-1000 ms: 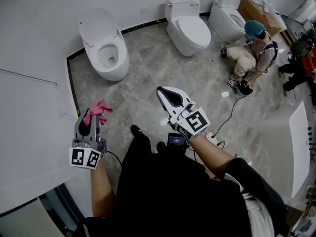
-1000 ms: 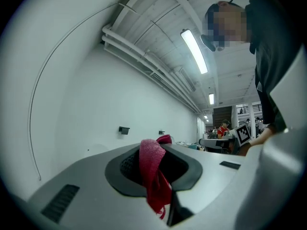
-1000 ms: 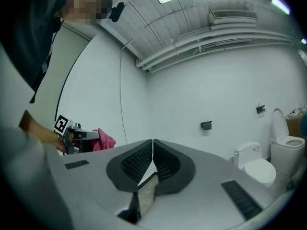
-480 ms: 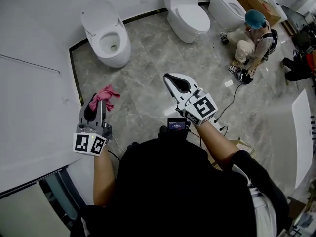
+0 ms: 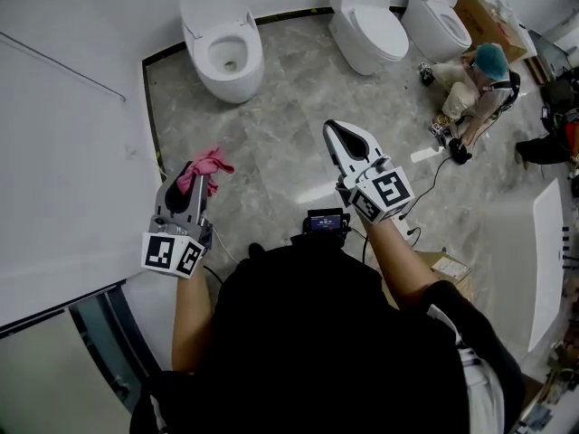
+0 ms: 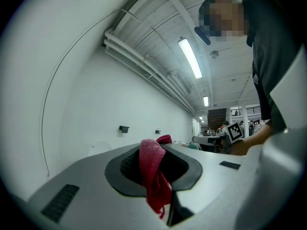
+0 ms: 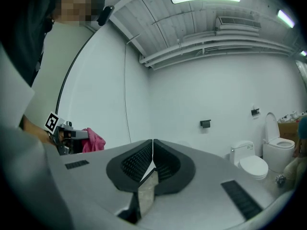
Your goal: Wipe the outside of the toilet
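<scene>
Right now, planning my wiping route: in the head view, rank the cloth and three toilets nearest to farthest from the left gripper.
1. The cloth, clamped in the left gripper.
2. The left toilet, ahead, at the row's left end.
3. The middle toilet, ahead and to the right.
4. The right toilet, farthest right, by the crouching person.

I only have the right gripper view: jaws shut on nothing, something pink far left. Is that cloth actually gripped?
Observer: Yes. The left gripper view shows the pink cloth clamped between the jaws of the left gripper, its end hanging down.
Operator: Which toilet looks nearest?
Observer: In the head view, the left toilet, lid up, ahead of the left gripper and apart from it.
Operator: Anyone else there?
Observer: A person in a teal cap crouches beside the right toilet.
</scene>
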